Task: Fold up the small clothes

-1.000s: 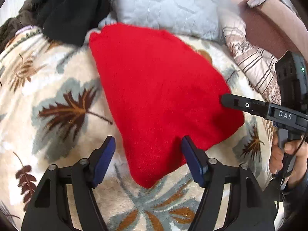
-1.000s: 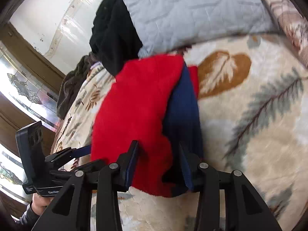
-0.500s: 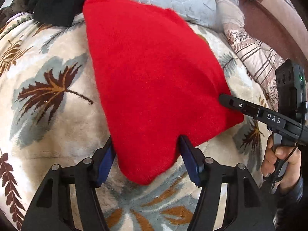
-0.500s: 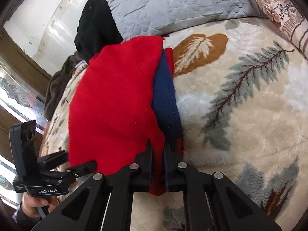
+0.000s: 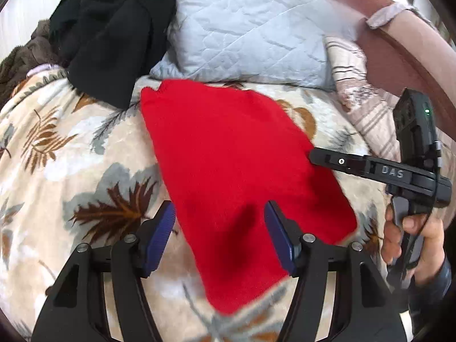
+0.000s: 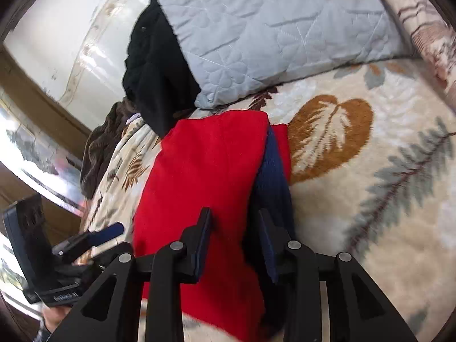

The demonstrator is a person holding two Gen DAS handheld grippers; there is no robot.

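A red knitted garment [image 5: 236, 176] lies folded flat on the leaf-patterned blanket [image 5: 71, 148]. In the right wrist view the garment [image 6: 205, 188] shows a navy blue layer [image 6: 273, 179] along its right edge. My left gripper [image 5: 219, 236] is open, its blue pads on either side of the garment's near corner, a little above it. My right gripper [image 6: 233, 245] is open, its jaws astride the near edge of the red and navy cloth. It also shows in the left wrist view [image 5: 319, 156] at the garment's right edge.
A light grey quilted pillow [image 5: 245, 28] lies behind the garment, with black clothing [image 5: 114, 28] and a brown fuzzy item [image 5: 20, 62] to its left. A striped cloth [image 5: 359, 105] and a padded headboard [image 5: 399, 48] are at the right. A window [image 6: 37, 154] is at the left.
My right gripper, shut on the garment's edge half a second ago, has opened. My left gripper has drawn back and up from the garment, staying open.
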